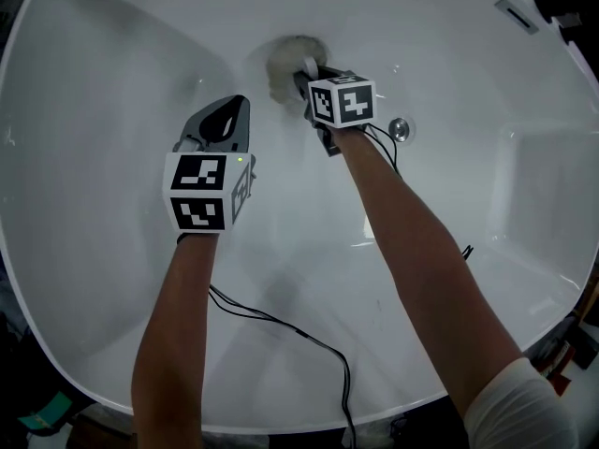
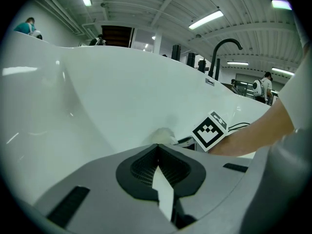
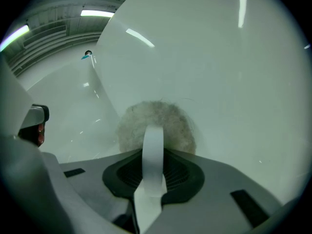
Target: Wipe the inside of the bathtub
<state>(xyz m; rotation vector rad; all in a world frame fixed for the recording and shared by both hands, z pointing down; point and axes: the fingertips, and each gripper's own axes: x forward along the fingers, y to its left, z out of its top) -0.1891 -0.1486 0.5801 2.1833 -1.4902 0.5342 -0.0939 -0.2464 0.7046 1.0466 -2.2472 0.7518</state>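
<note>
Right hand-held gripper [image 1: 305, 75] was clamped on the white strap [image 3: 152, 155] of the soft, light pad [image 3: 168, 121], at 12 o'clock on the slick bathtub [image 1: 112, 82] wall; left hand-held gripper [image 1: 227, 120] closed, empty.

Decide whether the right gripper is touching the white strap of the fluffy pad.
Touching. In the right gripper view, the right gripper has its jaws pinched on the white strap, the fluffy pad just beyond.

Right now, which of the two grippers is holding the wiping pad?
The right gripper: its jaws are shut on the white strap of the fluffy grey pad, against the bathtub wall. The left gripper is shut on nothing.
</note>
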